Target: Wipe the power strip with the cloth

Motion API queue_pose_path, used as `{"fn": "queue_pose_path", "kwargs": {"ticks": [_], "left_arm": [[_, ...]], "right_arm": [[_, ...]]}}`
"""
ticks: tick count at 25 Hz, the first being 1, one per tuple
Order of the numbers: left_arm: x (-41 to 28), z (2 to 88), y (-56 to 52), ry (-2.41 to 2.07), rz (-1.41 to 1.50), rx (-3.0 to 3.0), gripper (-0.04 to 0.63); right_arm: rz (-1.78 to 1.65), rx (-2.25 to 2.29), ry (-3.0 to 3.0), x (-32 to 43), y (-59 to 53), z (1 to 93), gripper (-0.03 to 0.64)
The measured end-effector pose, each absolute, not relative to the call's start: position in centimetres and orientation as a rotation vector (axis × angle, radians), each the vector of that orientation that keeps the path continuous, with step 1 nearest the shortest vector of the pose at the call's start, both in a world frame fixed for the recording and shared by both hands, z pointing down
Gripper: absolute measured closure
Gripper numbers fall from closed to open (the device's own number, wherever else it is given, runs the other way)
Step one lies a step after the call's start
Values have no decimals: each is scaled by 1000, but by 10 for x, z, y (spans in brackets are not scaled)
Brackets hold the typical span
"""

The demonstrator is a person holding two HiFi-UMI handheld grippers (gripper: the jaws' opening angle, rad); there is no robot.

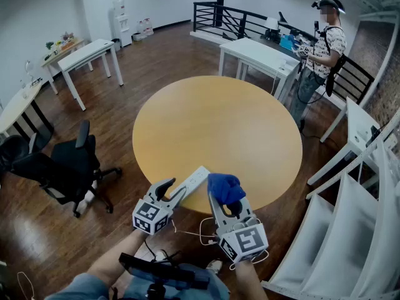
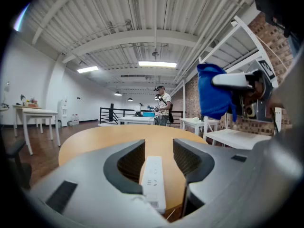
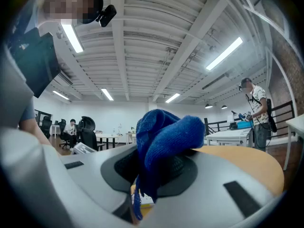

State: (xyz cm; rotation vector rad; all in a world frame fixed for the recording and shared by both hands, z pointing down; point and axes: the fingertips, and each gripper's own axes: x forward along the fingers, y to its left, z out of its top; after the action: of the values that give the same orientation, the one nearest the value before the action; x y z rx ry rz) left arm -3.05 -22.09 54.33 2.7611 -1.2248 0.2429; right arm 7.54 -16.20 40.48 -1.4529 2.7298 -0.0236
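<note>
Left gripper (image 1: pixel 176 190) and right gripper (image 1: pixel 226 204) work closest in, at the near rim of the round table (image 1: pixel 219 130).

**Table.** The power strip (image 1: pixel 195 179) lies at this rim, with its near end reaching out past the edge. Risk: a wiping stroke directed toward the person pushes the strip off the table. Direct strokes inward, along the strip.

**Power strip.** It sits between the left gripper's jaws, which stand partly apart. A gap shows on the right side. The left pad appears close to the casing, but contact cannot be confirmed. Risk: an unclamped strip slides or swivels under cloth pressure. Close the jaws on the casing before wiping.

**Cloth.** The right gripper's jaws are clamped on the blue cloth (image 1: pixel 225 187), which bulges in a wad above the tips, just beside the strip and not yet on it. Risk: friction drags the loosely bunched cloth out of the jaws, or the hard tips scrape the sockets instead of the fabric.

**Cable.** A thin white cable (image 1: pixel 201 225) hangs below the rim between the grippers. Risk: either gripper snags it and jerks the strip.
</note>
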Motion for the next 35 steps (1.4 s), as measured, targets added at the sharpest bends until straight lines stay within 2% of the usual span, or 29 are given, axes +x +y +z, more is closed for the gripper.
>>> {"fn": "queue_pose_path", "kwargs": {"ticks": [4,12,26,35], "left_arm": [[-41,595,-226,-1262,333,2658,330],[-47,656,-235,-1377,450,2519,273],[-33,686,-245,-1377,619,2509,262],[-31,685,-243,-1293,695,2515,291]], "right_arm": [[-36,-1431,2747,68,-163,409,541],[-90,-1440,2758,76,-165,421,541],[-161,-1497,2734,93,-166,431,541],[-154,-1476,2729,87,-163,427,541]]}}
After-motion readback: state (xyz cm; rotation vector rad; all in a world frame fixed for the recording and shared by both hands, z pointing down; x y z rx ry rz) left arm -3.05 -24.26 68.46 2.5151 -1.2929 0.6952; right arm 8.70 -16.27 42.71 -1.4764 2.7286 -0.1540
